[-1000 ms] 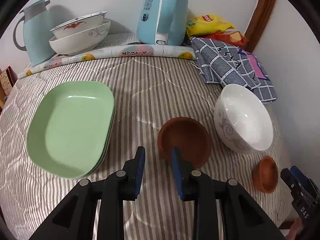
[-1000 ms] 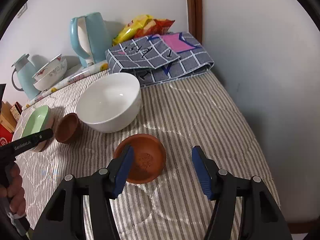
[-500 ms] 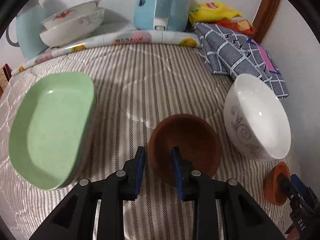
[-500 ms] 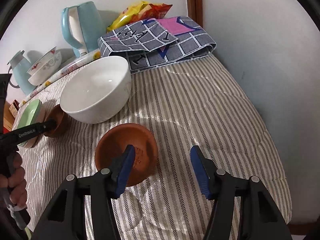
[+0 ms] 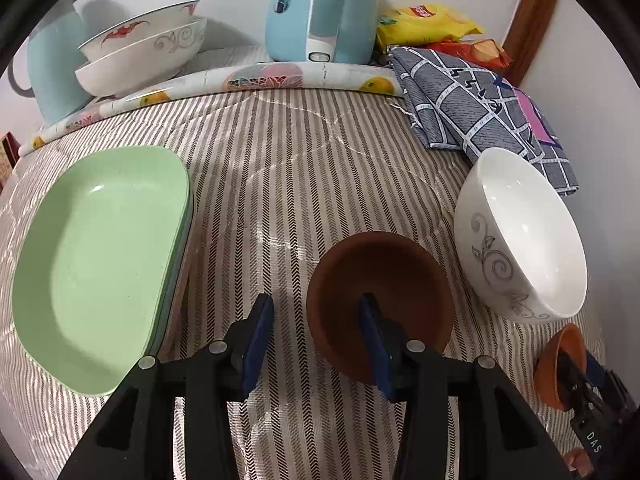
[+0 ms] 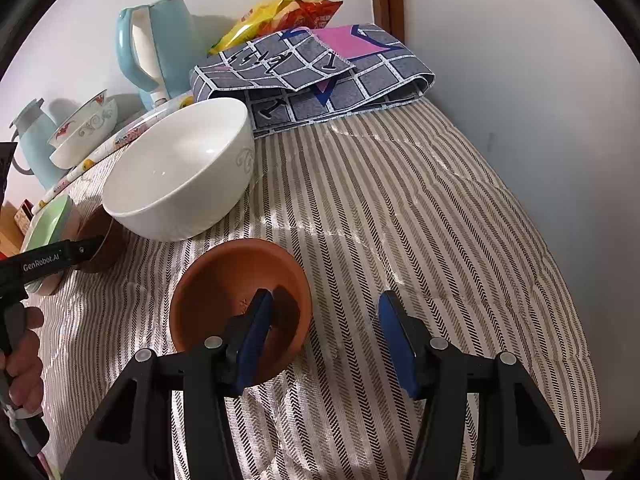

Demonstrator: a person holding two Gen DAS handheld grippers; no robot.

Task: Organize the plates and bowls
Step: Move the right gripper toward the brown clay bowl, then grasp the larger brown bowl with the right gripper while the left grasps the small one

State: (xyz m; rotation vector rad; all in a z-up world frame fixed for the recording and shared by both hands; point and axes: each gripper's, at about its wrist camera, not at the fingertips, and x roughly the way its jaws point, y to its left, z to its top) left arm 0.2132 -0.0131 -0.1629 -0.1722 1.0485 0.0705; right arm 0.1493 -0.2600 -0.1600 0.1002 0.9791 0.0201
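Between my opening left gripper fingers sits the dark brown bowl's near rim, unpinched, while my right gripper, spread, straddles the orange bowl's rim to lift both.

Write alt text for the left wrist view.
The left tongs are opening astride the near rim of a dark brown bowl on a striped cloth, one finger inside it. Stacked green plates lie to the left, a white bowl to the right, a blue kettle behind.
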